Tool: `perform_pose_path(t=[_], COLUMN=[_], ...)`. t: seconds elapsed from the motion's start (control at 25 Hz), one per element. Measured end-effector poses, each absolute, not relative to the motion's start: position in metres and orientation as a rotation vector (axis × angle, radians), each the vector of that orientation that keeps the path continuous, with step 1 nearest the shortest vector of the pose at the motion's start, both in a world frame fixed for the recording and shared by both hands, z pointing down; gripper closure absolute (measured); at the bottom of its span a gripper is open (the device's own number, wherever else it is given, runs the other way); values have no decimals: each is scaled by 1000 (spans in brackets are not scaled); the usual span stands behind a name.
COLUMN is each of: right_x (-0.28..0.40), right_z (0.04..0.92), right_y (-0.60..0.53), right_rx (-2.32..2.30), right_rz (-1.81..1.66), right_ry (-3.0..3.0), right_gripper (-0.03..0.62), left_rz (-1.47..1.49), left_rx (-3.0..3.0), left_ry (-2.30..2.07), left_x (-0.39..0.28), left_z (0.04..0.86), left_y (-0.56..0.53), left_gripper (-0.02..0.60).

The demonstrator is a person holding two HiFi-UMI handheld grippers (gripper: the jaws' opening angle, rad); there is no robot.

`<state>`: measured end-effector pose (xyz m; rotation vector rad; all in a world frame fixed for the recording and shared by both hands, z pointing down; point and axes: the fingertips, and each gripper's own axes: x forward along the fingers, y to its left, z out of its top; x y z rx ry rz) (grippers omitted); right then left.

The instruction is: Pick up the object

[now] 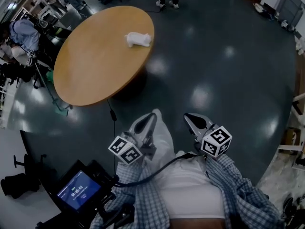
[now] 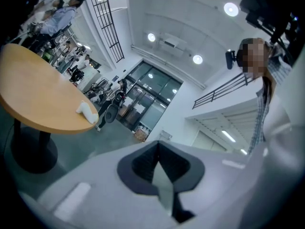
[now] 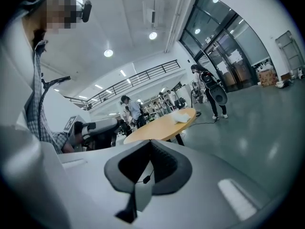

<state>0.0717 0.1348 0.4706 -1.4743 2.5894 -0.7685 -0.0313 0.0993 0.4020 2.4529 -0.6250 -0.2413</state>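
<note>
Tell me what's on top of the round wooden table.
Only a white object lies on the round wooden table, near its far edge. It is too small to tell what it is; whatever sits beneath it is covered.

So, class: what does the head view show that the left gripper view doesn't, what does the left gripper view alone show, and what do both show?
Head view only: the right tongs and a lit screen. Left gripper view only: ceiling lights and glass doors. Both: the round table with the white object on it, and the left tongs, shut.
</note>
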Motion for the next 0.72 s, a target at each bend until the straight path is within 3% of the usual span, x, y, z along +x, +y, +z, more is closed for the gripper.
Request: perform_pose_path(t=[0.72], right_x=[92], right_z=[465], right_y=[-51], right_rx=[-1670], right_rz=[-736], right_ry=[2733], right_gripper=[591], left_rz=[-114], left_rx=[2456], left_ry=[-573], left_x=[-20], left_z=[429], left_y=[-39], left_gripper=[583])
